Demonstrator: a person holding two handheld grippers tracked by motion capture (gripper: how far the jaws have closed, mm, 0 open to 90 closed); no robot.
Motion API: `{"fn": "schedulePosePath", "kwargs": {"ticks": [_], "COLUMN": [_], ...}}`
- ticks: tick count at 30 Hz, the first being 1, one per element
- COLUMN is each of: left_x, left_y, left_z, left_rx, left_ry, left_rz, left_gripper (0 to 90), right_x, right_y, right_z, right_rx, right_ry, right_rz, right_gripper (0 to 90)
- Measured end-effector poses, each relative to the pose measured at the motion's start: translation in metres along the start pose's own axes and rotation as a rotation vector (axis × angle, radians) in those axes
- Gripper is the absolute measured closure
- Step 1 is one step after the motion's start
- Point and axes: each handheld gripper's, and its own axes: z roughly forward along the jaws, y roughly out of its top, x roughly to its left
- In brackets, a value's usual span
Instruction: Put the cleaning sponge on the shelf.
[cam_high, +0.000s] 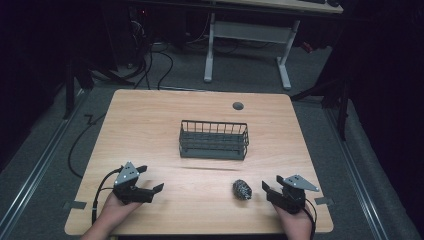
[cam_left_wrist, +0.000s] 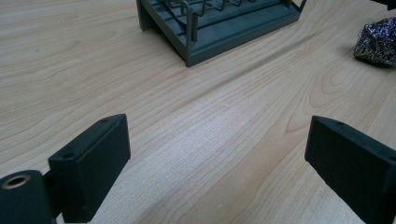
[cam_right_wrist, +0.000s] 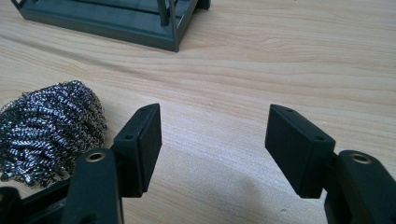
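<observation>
On the tabletop (cam_high: 150, 125), a dark wire basket (cam_high: 214, 140) sits mid-surface. Steel wool scrubber (cam_high: 242, 190) lies nearer the front edge, just beside the right tool (cam_high: 272, 191). Left tool (cam_high: 149, 181) and right tool both rest with jaws spread, holding nothing.

I can read no text, label, brand, number or sign anywhere: none on the wire basket (cam_high: 214, 140), none on the steel scourer (cam_high: 242, 189) lying in front of that basket, none on my grippers.
</observation>
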Motion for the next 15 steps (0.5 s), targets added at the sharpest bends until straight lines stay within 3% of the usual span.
{"fn": "schedulePosePath", "kwargs": {"ticks": [12,15], "left_x": [-0.0012,-0.0025], "left_y": [0.0004,-0.0008], "left_z": [-0.0002,0.0004], "left_rx": [-0.001,0.005], "left_ry": [-0.001,-0.001], "left_rz": [0.002,-0.001], "left_gripper": [7.4,7.5], "right_x": [0.0017,0.0049], "right_y": [0.0016,0.0035], "right_z": [-0.0010,-0.0014], "right_rx": [-0.001,0.004], "right_ry": [0.000,-0.010], "right_rz": [0.009,-0.016], "right_gripper": [34.2,31.5]}}
